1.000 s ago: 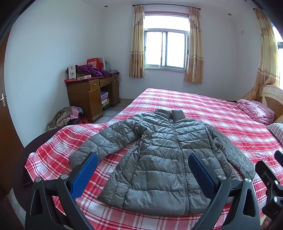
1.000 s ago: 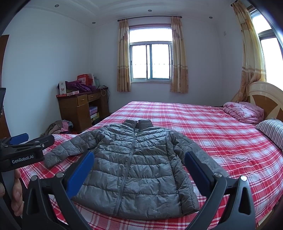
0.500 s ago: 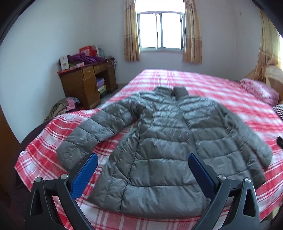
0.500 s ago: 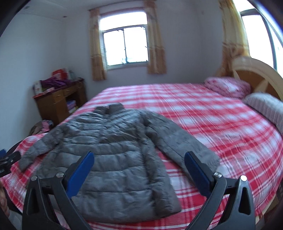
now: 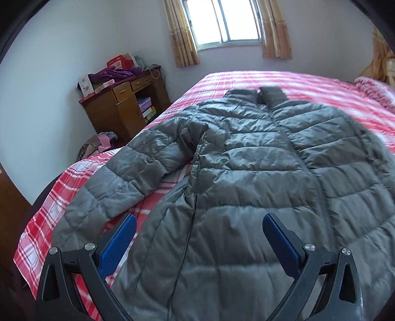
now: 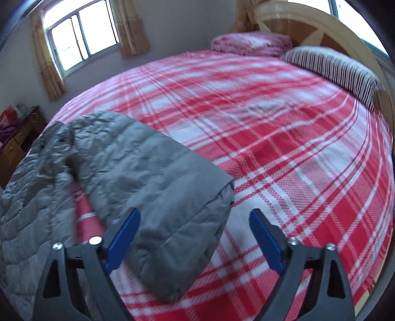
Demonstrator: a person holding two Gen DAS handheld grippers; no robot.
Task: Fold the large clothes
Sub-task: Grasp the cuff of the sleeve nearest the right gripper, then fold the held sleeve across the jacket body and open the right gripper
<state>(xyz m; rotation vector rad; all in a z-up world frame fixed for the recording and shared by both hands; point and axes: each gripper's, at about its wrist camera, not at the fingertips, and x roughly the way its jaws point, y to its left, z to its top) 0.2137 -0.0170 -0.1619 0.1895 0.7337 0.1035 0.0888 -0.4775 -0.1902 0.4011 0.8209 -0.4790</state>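
Your left gripper (image 5: 198,229) is spread wide with nothing between its blue pads (image 5: 118,244), hanging over the lower front of the grey puffer jacket (image 5: 246,177). The jacket lies flat, front up, zipped, on the red plaid bedspread (image 5: 49,205), collar (image 5: 256,95) pointing toward the window (image 5: 223,22). Its left-side sleeve (image 5: 118,182) angles out toward the bed's corner, with the cuff end just beside the left pad. Whether the pads touch fabric you can't tell from this view. Your right gripper (image 6: 195,222) is also wide apart, holding nothing, aimed at the jacket's other sleeve (image 6: 158,177), which stretches diagonally across the bedspread (image 6: 284,138); the cuff (image 6: 217,197) sits between the two blue pads (image 6: 123,242) in the frame, the left one overlapping the sleeve's edge. The jacket body (image 6: 27,197) is off to the left in that view. In the background: a striped pillow (image 6: 335,66) and a folded pink quilt (image 6: 249,43) up by the wooden headboard (image 6: 328,27). A wooden desk (image 5: 123,111) piled with boxes and purple cloth stands against the wall, with a heap of clothes (image 5: 96,145) on the floor next to it. Right-wrist view is motion-blurred.
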